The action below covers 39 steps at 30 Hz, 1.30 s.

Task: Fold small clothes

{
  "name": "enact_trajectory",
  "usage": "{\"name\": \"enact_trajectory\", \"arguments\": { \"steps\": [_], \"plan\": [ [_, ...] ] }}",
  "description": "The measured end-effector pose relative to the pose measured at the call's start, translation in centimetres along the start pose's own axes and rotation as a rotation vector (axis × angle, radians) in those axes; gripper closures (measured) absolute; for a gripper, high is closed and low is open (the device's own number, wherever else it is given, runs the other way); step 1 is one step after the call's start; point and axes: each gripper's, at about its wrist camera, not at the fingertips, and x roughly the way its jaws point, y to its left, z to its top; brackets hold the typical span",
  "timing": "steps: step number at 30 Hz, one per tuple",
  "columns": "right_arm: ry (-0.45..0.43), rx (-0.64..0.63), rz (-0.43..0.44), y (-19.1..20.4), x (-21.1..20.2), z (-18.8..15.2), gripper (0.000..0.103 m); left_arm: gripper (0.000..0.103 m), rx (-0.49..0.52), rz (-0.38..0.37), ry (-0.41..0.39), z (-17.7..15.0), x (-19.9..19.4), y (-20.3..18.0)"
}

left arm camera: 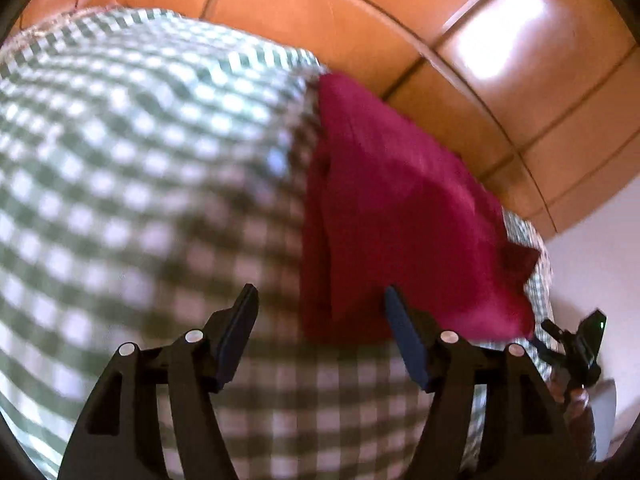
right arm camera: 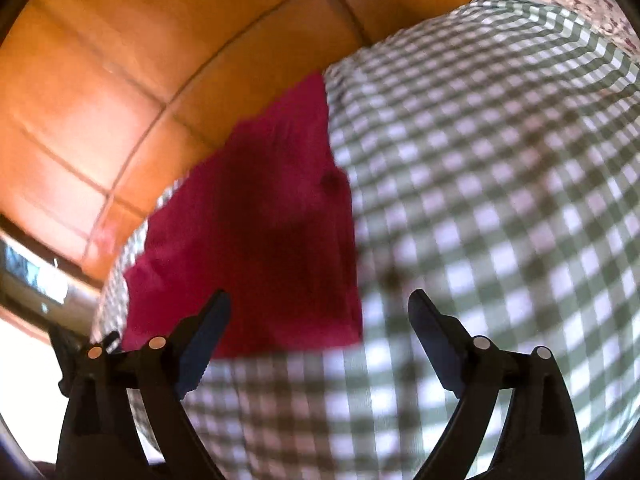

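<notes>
A dark red folded garment lies flat on the green-and-white checked cloth, near the cloth's edge. My left gripper is open and empty, just in front of the garment's near edge. In the right wrist view the garment lies left of centre on the checked cloth. My right gripper is open and empty, hovering at the garment's near right corner. The right gripper also shows at the far right of the left wrist view. Both views are motion-blurred.
Orange floor tiles lie beyond the cloth's edge. A floral fabric sits at the far corner of the checked cloth. A white wall is at the right.
</notes>
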Motion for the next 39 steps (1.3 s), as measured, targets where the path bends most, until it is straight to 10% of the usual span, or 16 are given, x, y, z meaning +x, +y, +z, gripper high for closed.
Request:
{"name": "enact_trajectory", "arguments": {
  "steps": [5, 9, 12, 26, 29, 31, 39],
  "plan": [
    [-0.007, -0.137, -0.074, 2.3, 2.6, -1.6, 0.029, 0.080, 0.054, 0.018, 0.026, -1.2, 1.4, -1.8],
    [-0.016, -0.162, -0.108, 3.4, 4.2, -0.8, 0.070, 0.087, 0.053, 0.038, 0.016, -0.9, 1.0, -2.2],
    [-0.020, -0.194, -0.112, 4.3, 3.4, -1.3, 0.078, 0.089, 0.079, 0.028, -0.004, -1.6, -0.1, -2.7],
    [0.163, -0.230, -0.082, 1.7, -4.8, -11.5, 0.080, 0.085, 0.083, -0.046, 0.124, -12.8, -7.1, -1.0],
    [0.184, -0.246, -0.076, 1.7, -5.5, -12.0, 0.071, 0.081, 0.096, -0.041, 0.082, -12.0, -7.8, -1.0],
    [0.162, -0.238, -0.095, 1.7, -5.8, -11.0, 0.046, 0.073, 0.088, -0.040, 0.042, -10.5, -7.9, -0.8],
    [-0.010, -0.290, -0.226, 2.7, -3.9, -5.3, 0.043, 0.061, 0.125, -0.006, -0.011, -4.4, -3.6, -2.1]
  ]
}}
